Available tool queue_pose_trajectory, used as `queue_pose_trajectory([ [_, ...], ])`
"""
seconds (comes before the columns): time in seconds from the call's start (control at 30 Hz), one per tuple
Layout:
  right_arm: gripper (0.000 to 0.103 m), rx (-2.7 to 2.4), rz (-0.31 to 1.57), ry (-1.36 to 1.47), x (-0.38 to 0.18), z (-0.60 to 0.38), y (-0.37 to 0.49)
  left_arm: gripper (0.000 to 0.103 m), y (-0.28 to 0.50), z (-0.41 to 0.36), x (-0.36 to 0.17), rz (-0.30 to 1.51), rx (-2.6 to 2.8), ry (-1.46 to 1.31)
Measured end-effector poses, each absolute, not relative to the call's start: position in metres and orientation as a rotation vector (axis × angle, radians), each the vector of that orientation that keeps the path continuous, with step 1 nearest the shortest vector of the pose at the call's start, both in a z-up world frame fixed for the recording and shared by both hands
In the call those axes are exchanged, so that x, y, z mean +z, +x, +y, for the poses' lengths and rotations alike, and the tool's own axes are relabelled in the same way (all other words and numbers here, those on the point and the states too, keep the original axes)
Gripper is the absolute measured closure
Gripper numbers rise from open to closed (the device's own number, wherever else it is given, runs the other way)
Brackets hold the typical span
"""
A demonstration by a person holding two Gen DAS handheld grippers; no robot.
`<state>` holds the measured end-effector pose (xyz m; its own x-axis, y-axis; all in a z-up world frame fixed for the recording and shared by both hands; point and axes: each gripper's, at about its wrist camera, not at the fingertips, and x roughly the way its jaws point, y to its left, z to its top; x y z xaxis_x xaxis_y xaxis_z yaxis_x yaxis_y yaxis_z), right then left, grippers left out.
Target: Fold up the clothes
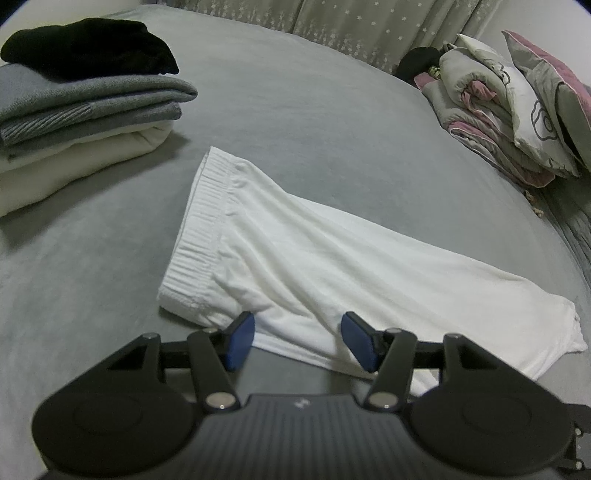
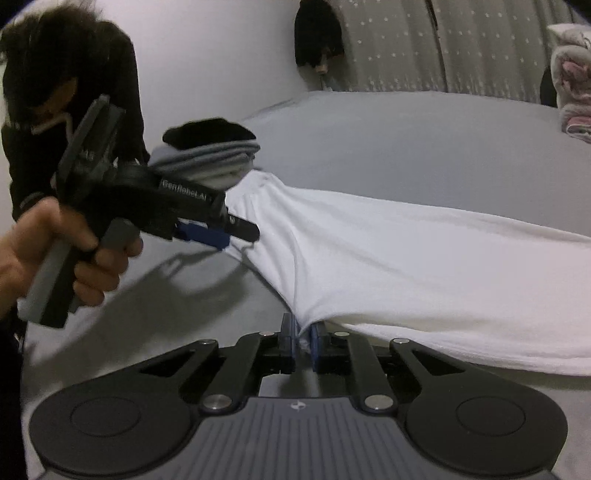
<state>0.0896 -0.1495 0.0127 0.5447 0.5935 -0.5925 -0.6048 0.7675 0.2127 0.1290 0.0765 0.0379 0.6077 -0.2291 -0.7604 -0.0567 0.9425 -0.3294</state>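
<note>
White shorts (image 1: 295,254) with a ribbed elastic waistband lie flat on the grey bed (image 1: 314,110). My left gripper (image 1: 297,339) is open, its blue pads either side of the near edge of the shorts, just below the waistband. In the right wrist view the shorts (image 2: 424,258) spread to the right. My right gripper (image 2: 303,341) is shut on a pinched near edge of the shorts, and the cloth pulls up into a ridge from it. The left gripper (image 2: 236,232), held in a hand, hovers at the cloth's left edge.
A stack of folded clothes (image 1: 81,103), black on grey on cream, sits at the left of the bed; it also shows in the right wrist view (image 2: 210,151). Rolled bedding and pillows (image 1: 517,110) lie at the far right. A starred curtain (image 1: 369,26) hangs behind.
</note>
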Motion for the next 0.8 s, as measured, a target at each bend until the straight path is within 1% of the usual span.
queue_pose_trajectory([
  [0.53, 0.089, 0.706, 0.694, -0.012, 0.013, -0.151, 0.078, 0.047, 0.128, 0.073, 0.038, 0.915, -0.102, -0.319],
  [0.73, 0.09, 0.759, 0.755, -0.008, 0.015, -0.155, 0.075, 0.047, 0.128, 0.073, 0.038, 0.916, -0.103, -0.318],
  [0.8, 0.09, 0.719, 0.738, -0.015, 0.017, -0.158, 0.075, 0.047, 0.129, 0.073, 0.038, 0.917, -0.103, -0.318],
])
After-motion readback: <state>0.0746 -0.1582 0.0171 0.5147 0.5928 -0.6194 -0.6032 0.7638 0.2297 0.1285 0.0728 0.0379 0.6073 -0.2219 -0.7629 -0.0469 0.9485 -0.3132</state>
